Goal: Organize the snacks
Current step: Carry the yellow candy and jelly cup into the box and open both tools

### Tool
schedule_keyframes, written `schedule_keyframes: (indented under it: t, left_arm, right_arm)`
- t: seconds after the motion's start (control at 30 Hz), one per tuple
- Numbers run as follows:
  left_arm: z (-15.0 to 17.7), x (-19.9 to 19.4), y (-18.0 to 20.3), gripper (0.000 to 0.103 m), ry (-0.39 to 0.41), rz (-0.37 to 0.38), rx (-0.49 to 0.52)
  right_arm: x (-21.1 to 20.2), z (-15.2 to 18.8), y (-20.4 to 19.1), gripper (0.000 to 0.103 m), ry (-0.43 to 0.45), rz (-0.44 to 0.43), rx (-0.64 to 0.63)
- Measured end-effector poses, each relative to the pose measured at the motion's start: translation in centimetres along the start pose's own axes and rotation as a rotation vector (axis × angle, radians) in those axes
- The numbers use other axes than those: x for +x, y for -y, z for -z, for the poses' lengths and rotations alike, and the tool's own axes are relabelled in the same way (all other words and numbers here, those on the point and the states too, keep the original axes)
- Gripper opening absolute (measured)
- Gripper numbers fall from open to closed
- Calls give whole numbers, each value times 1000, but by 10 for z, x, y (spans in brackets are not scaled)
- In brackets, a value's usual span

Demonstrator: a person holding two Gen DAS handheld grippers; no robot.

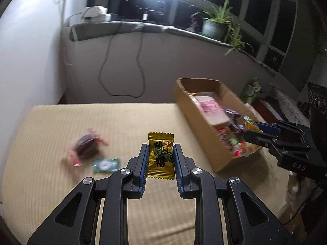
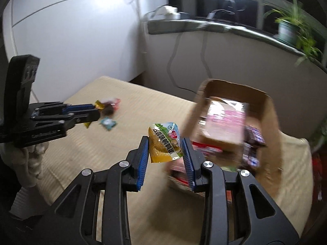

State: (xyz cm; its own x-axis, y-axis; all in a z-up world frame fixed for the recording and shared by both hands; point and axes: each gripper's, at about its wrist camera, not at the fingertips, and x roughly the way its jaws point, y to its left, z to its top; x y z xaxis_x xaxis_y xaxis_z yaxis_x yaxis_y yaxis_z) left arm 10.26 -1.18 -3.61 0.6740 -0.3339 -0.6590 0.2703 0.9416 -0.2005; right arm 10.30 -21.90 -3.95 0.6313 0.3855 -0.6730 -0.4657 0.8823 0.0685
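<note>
Snacks first: your left gripper (image 1: 160, 159) is clamped on a gold candy packet (image 1: 161, 155), held above the beige tabletop (image 1: 122, 122). Your right gripper (image 2: 165, 153) is pinching a yellow pouch (image 2: 165, 143) right next to the cardboard box (image 2: 269, 122), which already has a pile of wrapped snacks in it. Further out on the tabletop, a dark red-wrapped candy (image 1: 86, 148) and a small green packet (image 1: 105, 165) sit close together.

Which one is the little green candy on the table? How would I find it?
Look at the tan table, left of the cardboard box. Beside the dark red-wrapped sweet lies a flat green wrapper with a white ring, the only green one there.
</note>
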Motion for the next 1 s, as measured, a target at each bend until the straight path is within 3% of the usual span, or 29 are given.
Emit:
schedule_keyframes:
  t: [0.37, 1.0]
  left_arm:
    - [-14, 33, 65, 22, -29, 90, 62]
    - [-18, 73, 124, 22, -78, 147, 124]
  right_arm:
    - [-16, 18, 76, 34, -4, 109, 125]
    - [-7, 36, 107, 36, -33, 143, 184]
